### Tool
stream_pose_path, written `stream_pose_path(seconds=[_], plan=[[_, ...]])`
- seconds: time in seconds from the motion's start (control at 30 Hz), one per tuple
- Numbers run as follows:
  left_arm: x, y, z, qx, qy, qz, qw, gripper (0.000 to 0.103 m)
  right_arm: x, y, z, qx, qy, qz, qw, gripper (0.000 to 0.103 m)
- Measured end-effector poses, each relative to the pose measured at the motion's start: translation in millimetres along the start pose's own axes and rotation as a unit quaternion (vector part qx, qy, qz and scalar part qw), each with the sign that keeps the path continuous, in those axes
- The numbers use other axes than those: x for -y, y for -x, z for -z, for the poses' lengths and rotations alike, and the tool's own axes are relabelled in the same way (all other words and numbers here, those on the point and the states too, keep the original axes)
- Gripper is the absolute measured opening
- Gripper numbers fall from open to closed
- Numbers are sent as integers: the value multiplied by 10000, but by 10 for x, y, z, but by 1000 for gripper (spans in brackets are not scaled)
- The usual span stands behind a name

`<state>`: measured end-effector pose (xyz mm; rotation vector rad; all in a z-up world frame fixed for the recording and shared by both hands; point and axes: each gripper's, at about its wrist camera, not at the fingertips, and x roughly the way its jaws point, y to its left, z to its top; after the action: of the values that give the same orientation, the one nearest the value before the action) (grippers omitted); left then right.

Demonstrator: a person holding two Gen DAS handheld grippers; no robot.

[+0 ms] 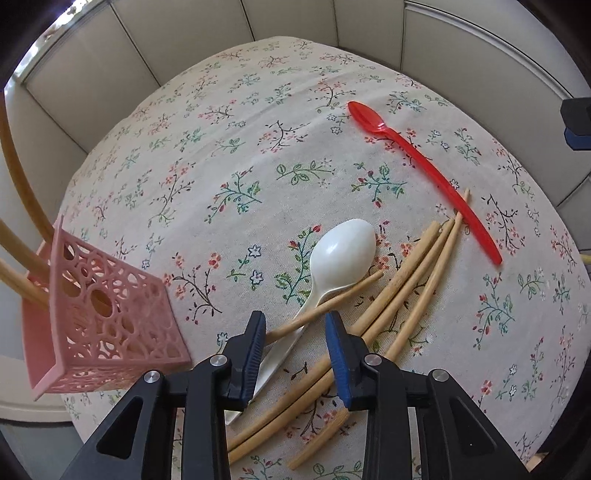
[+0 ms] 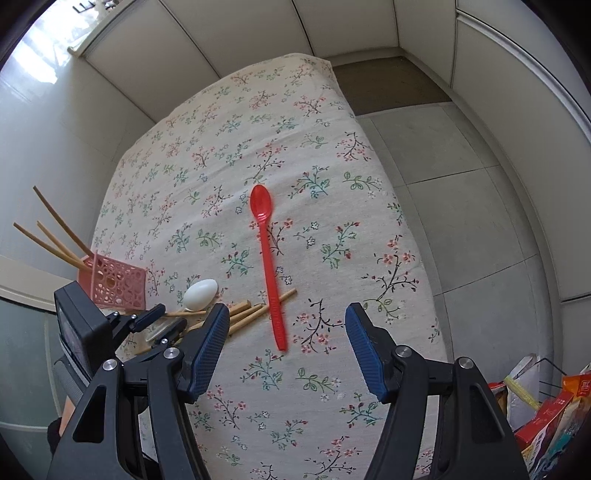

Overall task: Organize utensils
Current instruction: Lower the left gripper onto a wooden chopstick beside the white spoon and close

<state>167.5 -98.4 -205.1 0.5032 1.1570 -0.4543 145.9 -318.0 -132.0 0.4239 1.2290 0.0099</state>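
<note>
A pink lattice holder [image 1: 110, 314] [image 2: 118, 284] stands at the table's left edge with some chopsticks [image 1: 22, 280] [image 2: 55, 236] leaning in it. Several loose bamboo chopsticks [image 1: 406, 280] [image 2: 243, 314] lie fanned beside a white spoon [image 1: 343, 251] [image 2: 199, 290]. A long red spoon [image 1: 417, 162] [image 2: 266, 251] lies to their right. My left gripper [image 1: 295, 328] [image 2: 166, 323] points down over the white spoon's handle and one chopstick; both lie between its jaws, which have a gap. My right gripper [image 2: 288, 310] hangs open above the red spoon's handle end, holding nothing.
The floral tablecloth [image 1: 229, 155] [image 2: 229, 155] covers the table. Its right edge drops to a grey tiled floor [image 2: 461, 206]. Colourful packets [image 2: 546, 406] sit in a wire basket at lower right. Pale wall panels [image 1: 184, 33] close in behind the table.
</note>
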Motion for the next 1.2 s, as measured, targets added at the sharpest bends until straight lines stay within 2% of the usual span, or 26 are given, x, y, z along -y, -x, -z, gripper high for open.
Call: stream_pose_path(seconds=[0.07, 0.13, 0.27, 0.37, 0.53, 0.67, 0.77, 0.93, 1.03, 1.17, 1.2], plan=[[7, -4, -12, -67, 52, 19, 10000, 28, 20, -12, -3, -27, -7, 5, 10000, 68], [37, -45, 11, -244, 166, 208, 9993, 14, 21, -23, -6, -47, 5, 10, 10000, 68], [61, -39, 25, -365, 398, 384, 9978, 9, -4, -28, -5, -53, 36, -4, 10000, 68], [79, -33, 46, -408, 430, 600, 9964, 8, -27, -30, 10, -54, 77, -4, 10000, 68], [64, -36, 67, -424, 549, 659, 9954, 8, -27, -49, 14, -74, 78, 26, 9999, 68], [-72, 79, 26, -190, 797, 816, 9933, 7, -20, -54, 7, -76, 59, 30, 9999, 68], [-184, 134, 14, -80, 1092, 1024, 9887, 7, -21, -52, 9, -72, 66, 31, 9999, 68], [-345, 172, 28, 42, 1410, 896, 9859, 10, -23, -56, 9, -86, 70, 34, 9999, 68], [-329, 203, 22, 26, 1479, 1079, 9831, 10, -24, -57, 7, -87, 79, 33, 9999, 68], [-230, 261, -5, 114, 1452, 1520, 9776, 10, -28, -64, 11, -92, 77, 37, 9999, 68], [-190, 266, -22, 103, 1420, 1486, 9786, 10, -29, -66, 9, -92, 81, 34, 9999, 68]])
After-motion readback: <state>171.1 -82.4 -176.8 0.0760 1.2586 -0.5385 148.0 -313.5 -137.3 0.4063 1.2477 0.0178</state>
